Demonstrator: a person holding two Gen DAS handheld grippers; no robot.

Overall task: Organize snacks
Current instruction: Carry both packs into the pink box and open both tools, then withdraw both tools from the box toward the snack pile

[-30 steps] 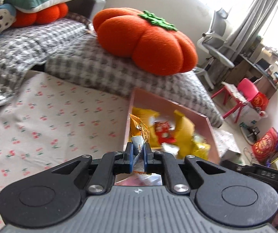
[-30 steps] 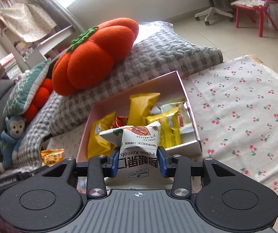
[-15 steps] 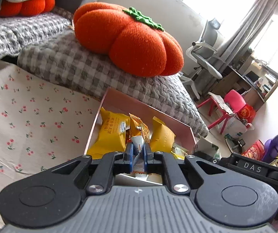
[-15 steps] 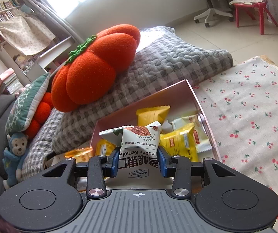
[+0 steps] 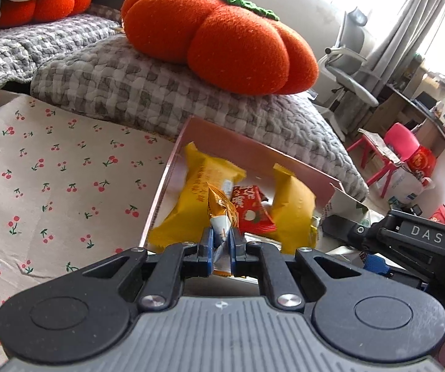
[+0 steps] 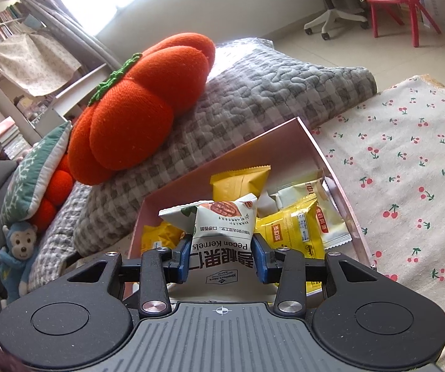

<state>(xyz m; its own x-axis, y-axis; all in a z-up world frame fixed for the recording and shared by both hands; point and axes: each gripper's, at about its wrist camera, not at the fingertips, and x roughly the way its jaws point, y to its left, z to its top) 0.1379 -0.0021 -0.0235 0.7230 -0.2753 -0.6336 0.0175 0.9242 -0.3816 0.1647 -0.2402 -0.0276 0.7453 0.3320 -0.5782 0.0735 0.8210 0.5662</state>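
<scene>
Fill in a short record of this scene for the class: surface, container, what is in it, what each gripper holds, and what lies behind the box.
surface: cherry-print cloth
container: pink box, open at the top
in the box: yellow packets, a red packet, a pale packet
left gripper: shut on an orange packet, over the box
right gripper: shut on a white pecan packet, over the box
behind the box: grey checked quilt with an orange pumpkin cushion on it
</scene>
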